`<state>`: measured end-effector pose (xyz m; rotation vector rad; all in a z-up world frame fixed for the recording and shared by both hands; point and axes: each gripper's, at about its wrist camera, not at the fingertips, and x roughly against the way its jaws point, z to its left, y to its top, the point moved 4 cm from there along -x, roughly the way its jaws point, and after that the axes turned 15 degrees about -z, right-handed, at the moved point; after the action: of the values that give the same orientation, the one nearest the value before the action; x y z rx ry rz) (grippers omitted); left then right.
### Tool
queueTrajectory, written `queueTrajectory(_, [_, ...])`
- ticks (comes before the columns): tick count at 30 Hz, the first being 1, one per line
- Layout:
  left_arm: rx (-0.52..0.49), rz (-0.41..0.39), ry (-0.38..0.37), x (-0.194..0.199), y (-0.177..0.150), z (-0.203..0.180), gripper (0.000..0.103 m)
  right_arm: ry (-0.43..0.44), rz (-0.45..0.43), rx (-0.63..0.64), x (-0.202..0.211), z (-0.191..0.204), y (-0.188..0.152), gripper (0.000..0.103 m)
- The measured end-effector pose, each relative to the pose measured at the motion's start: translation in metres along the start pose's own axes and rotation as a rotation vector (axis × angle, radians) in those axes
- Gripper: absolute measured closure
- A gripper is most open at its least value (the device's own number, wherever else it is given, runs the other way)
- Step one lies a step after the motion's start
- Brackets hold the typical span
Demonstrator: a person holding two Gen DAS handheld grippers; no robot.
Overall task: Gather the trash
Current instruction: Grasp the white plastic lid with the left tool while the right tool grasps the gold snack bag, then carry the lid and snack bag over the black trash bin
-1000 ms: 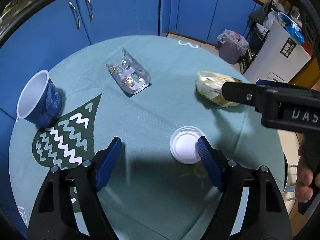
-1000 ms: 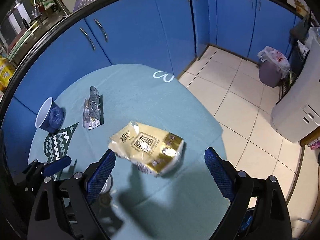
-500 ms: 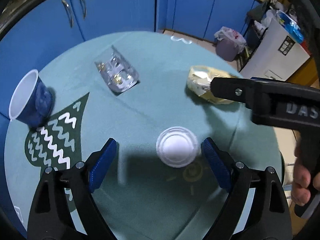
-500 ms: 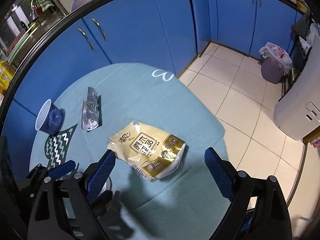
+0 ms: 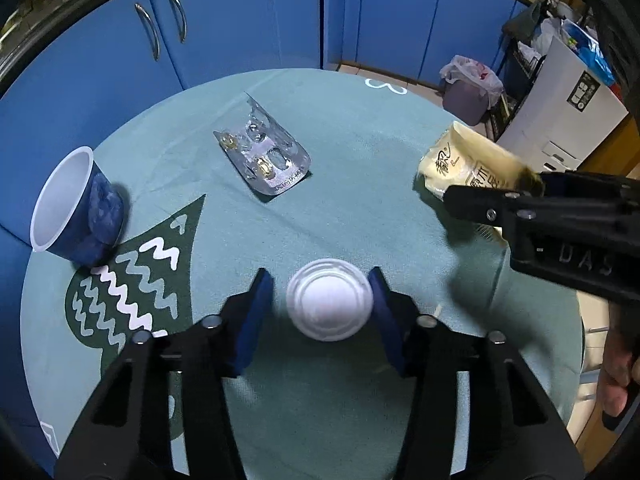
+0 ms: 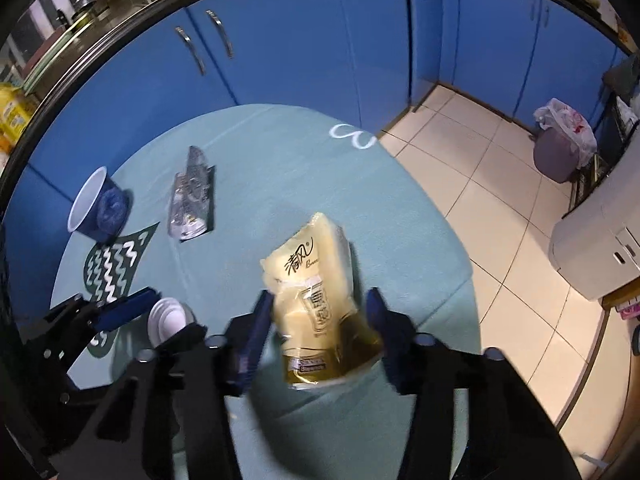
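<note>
A white round lid [image 5: 330,304] lies on the teal tablecloth between the blue pads of my left gripper [image 5: 318,272]. Its jaws are closing, the right pad against the rim and the left pad close at the other side. A yellow tissue packet [image 6: 312,280] stands squeezed lengthwise between the pads of my right gripper [image 6: 318,292], whose jaws are closing on it. In the left wrist view the packet [image 5: 452,160] shows at the table's right edge behind the right gripper's black body. A blue paper cup [image 5: 76,208] lies tipped at the left. A silver blister pack [image 5: 264,160] lies beyond the lid.
The round table [image 5: 360,120] ends close to the right of the packet, with tiled floor [image 6: 460,184] beyond. A lined trash bin [image 6: 560,148] stands by blue cabinets [image 6: 300,40]. A white appliance [image 6: 592,248] stands at the right. A hand shows at the lower right of the left view.
Both grippers' jaws have come in from wide open, the left around the lid, the right around the packet. The packet has turned from lying broadside to lengthwise and narrower.
</note>
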<state>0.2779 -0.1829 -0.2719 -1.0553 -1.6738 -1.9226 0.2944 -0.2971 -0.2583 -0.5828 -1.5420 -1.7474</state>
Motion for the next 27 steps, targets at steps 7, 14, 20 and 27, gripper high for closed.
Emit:
queueTrajectory(7, [0.034,0.016,0.014,0.005,-0.003,-0.001,0.062,-0.011,-0.036,-0.008,0.024,-0.002,-0.006,0.079])
queueTrajectory(14, [0.019,-0.012,0.006,0.029,-0.003,-0.01,0.062,-0.017,-0.066,-0.019,0.057,-0.004,-0.011,0.079])
queueTrajectory(20, [-0.005,-0.056,0.0,0.057,0.003,-0.023,0.062,-0.037,-0.107,-0.031,0.092,-0.008,-0.017,0.079])
queueTrajectory(27, [-0.051,-0.11,-0.01,0.093,0.006,-0.048,0.062,-0.068,-0.157,-0.064,0.139,-0.025,-0.033,0.079])
